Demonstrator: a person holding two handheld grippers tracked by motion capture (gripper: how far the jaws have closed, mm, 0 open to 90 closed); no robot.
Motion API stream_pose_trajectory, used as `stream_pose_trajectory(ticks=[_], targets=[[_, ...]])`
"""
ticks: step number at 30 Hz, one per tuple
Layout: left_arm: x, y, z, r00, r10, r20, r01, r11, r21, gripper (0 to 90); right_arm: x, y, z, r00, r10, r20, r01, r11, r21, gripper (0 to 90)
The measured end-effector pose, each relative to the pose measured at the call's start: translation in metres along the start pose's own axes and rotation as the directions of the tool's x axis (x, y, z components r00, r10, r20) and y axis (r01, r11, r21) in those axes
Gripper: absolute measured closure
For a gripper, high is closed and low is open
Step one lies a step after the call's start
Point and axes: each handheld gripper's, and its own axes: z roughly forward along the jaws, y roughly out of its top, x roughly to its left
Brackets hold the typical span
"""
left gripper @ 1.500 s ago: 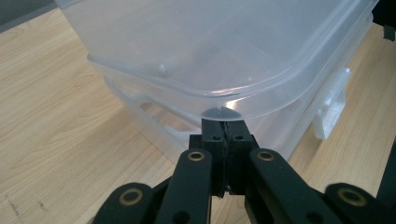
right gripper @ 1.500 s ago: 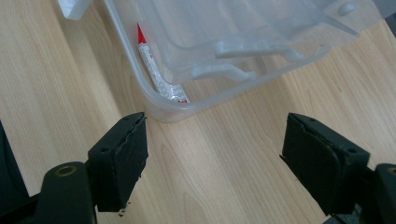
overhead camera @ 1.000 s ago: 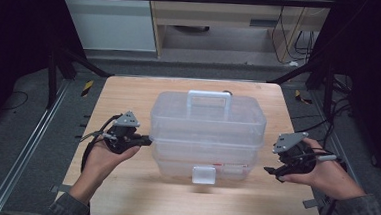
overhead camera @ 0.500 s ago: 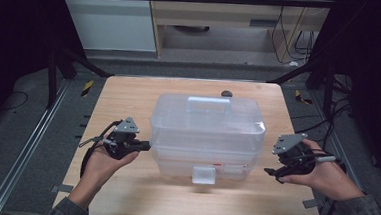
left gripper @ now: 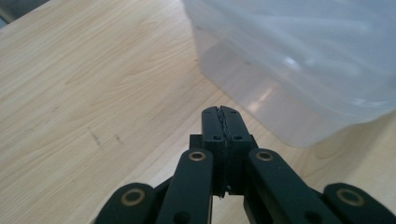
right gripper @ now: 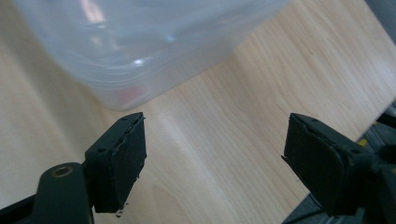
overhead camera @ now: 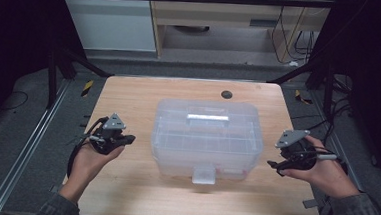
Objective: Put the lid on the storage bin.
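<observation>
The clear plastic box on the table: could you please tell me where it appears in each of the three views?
High view: the clear plastic box sits mid-table, between the two grippers.
Left gripper view: it takes up the upper right, just beyond the shut fingers.
Right gripper view: it lies across the upper left, above the open fingers.
Shared landmark: the light wooden tabletop under the box.

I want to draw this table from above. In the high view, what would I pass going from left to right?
Left hand holding the shut black left gripper → clear plastic storage box with a lid handle → open black right gripper in the right hand.
</observation>
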Motion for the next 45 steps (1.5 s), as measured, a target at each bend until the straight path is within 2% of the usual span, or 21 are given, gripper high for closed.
stream_pose_trajectory(ticks=[3, 6, 9, 10, 14, 15, 18, 22, 24, 26, 27, 28, 29, 32, 34, 35, 36, 38, 41, 43, 45], targets=[[0.007, 0.000, 0.005, 0.9998, -0.008, -0.018, 0.008, 1.0000, 0.005, 89.6, -0.005, -0.001, 0.006, 0.9989, 0.022, 0.042, -0.022, 1.000, 0.011, 21.7], [0.020, -0.001, 0.020, 0.9987, -0.031, -0.039, 0.031, 0.9995, 0.010, 89.6, -0.014, -0.004, 0.018, 0.9919, 0.083, 0.096, -0.084, 0.996, 0.006, 23.2], [0.025, -0.002, 0.029, 0.9979, -0.034, -0.056, 0.035, 0.9993, 0.016, 89.5, -0.019, -0.007, 0.026, 0.9857, 0.121, 0.117, -0.122, 0.993, -0.001, 23.6], [0.031, -0.003, 0.038, 0.9970, -0.044, -0.065, 0.045, 0.9988, 0.019, 89.5, -0.024, -0.011, 0.035, 0.9768, 0.164, 0.137, -0.164, 0.986, -0.014, 24.0], [0.040, -0.009, 0.055, 0.9942, -0.066, -0.084, 0.069, 0.9971, 0.033, 89.5, -0.035, -0.022, 0.054, 0.9498, 0.259, 0.176, -0.256, 0.966, -0.042, 24.1], [0.040, -0.009, 0.055, 0.9942, -0.066, -0.084, 0.069, 0.9971, 0.033, 89.5, -0.035, -0.022, 0.054, 0.9498, 0.259, 0.176, -0.256, 0.966, -0.042, 24.1], [0.046, -0.012, 0.065, 0.9930, -0.074, -0.092, 0.078, 0.9960, 0.043, 89.5, -0.042, -0.032, 0.068, 0.9240, 0.333, 0.187, -0.325, 0.943, -0.076, 24.2], [0.050, -0.014, 0.073, 0.9918, -0.088, -0.093, 0.092, 0.9948, 0.043, 89.5, -0.045, -0.037, 0.077, 0.9147, 0.361, 0.182, -0.350, 0.933, -0.086, 23.7], [0.052, -0.017, 0.082, 0.9900, -0.106, -0.093, 0.111, 0.9927, 0.048, 89.5, -0.049, -0.039, 0.087, 0.8992, 0.401, 0.175, -0.389, 0.916, -0.098, 23.5], [0.053, -0.018, 0.085, 0.9890, -0.113, -0.096, 0.118, 0.9919, 0.048, 89.5, -0.052, -0.041, 0.092, 0.8899, 0.421, 0.176, -0.408, 0.907, -0.106, 23.5], [0.055, -0.020, 0.089, 0.9882, -0.118, -0.098, 0.123, 0.9909, 0.053, 89.5, -0.052, -0.041, 0.092, 0.8899, 0.421, 0.176, -0.408, 0.907, -0.106, 23.5], [0.057, -0.023, 0.095, 0.9848, -0.140, -0.102, 0.146, 0.9882, 0.048, 89.6, -0.057, -0.043, 0.101, 0.8744, 0.453, 0.173, -0.440, 0.891, -0.110, 23.3], [0.057, -0.023, 0.095, 0.9848, -0.140, -0.102, 0.146, 0.9882, 0.048, 89.6, -0.059, -0.044, 0.104, 0.8707, 0.461, 0.172, -0.448, 0.887, -0.110, 23.2], [0.061, -0.030, 0.105, 0.9744, -0.192, -0.118, 0.194, 0.9811, 0.005, 88.3, -0.064, -0.047, 0.116, 0.8486, 0.501, 0.170, -0.486, 0.865, -0.125, 21.4], [0.063, -0.033, 0.109, 0.9634, -0.217, -0.157, 0.215, 0.9760, -0.030, 71.4, -0.066, -0.047, 0.123, 0.8347, 0.528, 0.156, -0.512, 0.848, -0.135, 18.7], [0.063, -0.033, 0.109, 0.9634, -0.217, -0.157, 0.215, 0.9760, -0.030, 60.5, -0.066, -0.047, 0.123, 0.8347, 0.528, 0.156, -0.512, 0.848, -0.135, 18.7], [0.064, -0.035, 0.114, 0.9533, -0.239, -0.184, 0.234, 0.9709, -0.053, 53.5, -0.066, -0.046, 0.132, 0.8263, 0.543, 0.148, -0.527, 0.839, -0.138, 17.0], [0.066, -0.038, 0.120, 0.9408, -0.270, -0.205, 0.262, 0.9629, -0.066, 42.4, -0.066, -0.045, 0.139, 0.8186, 0.557, 0.139, -0.540, 0.829, -0.142, 15.9], [0.068, -0.043, 0.125, 0.9284, -0.309, -0.207, 0.301, 0.9512, -0.067, 30.1, -0.066, -0.046, 0.149, 0.7954, 0.594, 0.119, -0.574, 0.802, -0.168, 14.2], [0.069, -0.046, 0.127, 0.9246, -0.329, -0.192, 0.317, 0.9441, -0.089, 25.2, -0.067, -0.047, 0.153, 0.7737, 0.626, 0.096, -0.604, 0.775, -0.188, 13.0], [0.069, -0.047, 0.128, 0.9249, -0.333, -0.184, 0.319, 0.9424, -0.100, 21.9, -0.067, -0.047, 0.155, 0.7694, 0.631, 0.100, -0.605, 0.770, -0.203, 11.9]])
